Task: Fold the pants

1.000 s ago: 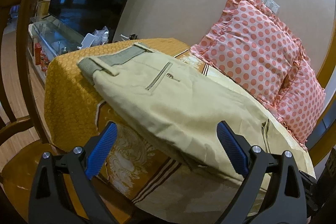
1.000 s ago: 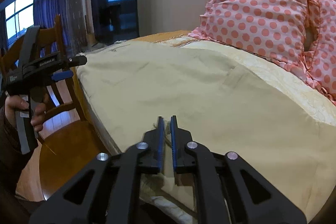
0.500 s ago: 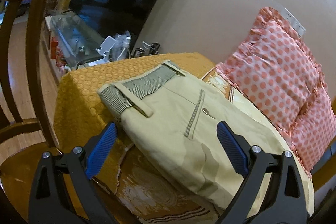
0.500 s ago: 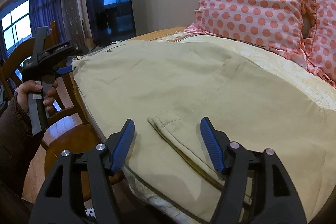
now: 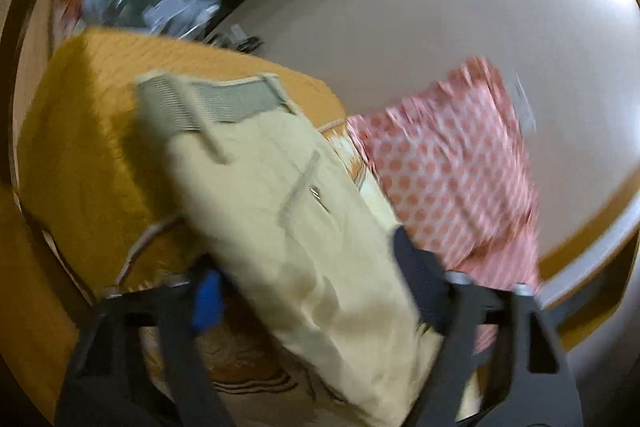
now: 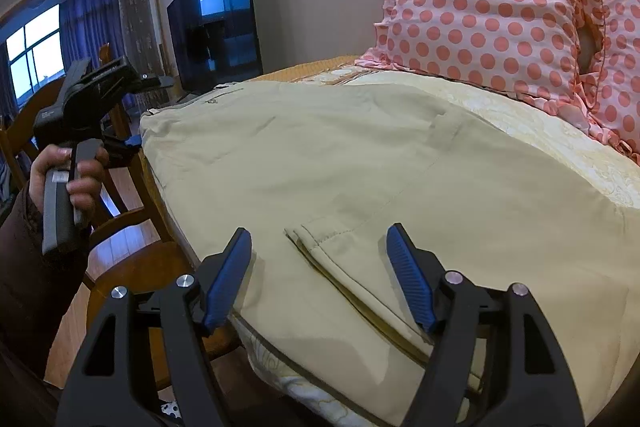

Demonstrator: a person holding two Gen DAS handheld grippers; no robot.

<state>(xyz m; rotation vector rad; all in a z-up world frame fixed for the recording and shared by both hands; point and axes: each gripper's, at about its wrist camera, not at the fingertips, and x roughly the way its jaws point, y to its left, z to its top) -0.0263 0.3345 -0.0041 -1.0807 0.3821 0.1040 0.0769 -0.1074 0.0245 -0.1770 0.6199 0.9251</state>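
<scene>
Beige pants (image 6: 360, 155) lie folded lengthwise on a table, waistband at the far end. In the blurred left wrist view the pants (image 5: 288, 227) show their grey striped waistband (image 5: 216, 103) and a back pocket. My right gripper (image 6: 320, 279) is open, its jaws astride the leg hems (image 6: 320, 247) at the near edge. My left gripper (image 5: 308, 291) is open and empty, close over the pants near the waist end; it also shows in the right wrist view (image 6: 132, 141), held in a hand.
The pants lie on an orange-gold tablecloth (image 5: 80, 147). Pink polka-dot pillows (image 6: 500, 7) stand against the wall behind. A wooden chair (image 6: 132, 259) stands by the near left edge. A dark TV (image 6: 216, 27) and cluttered shelf (image 5: 176, 11) are farther left.
The right gripper opened and let go of the leg hems, which now lie on the table. The left gripper swung quickly toward the waistband end; its view is motion-blurred.
</scene>
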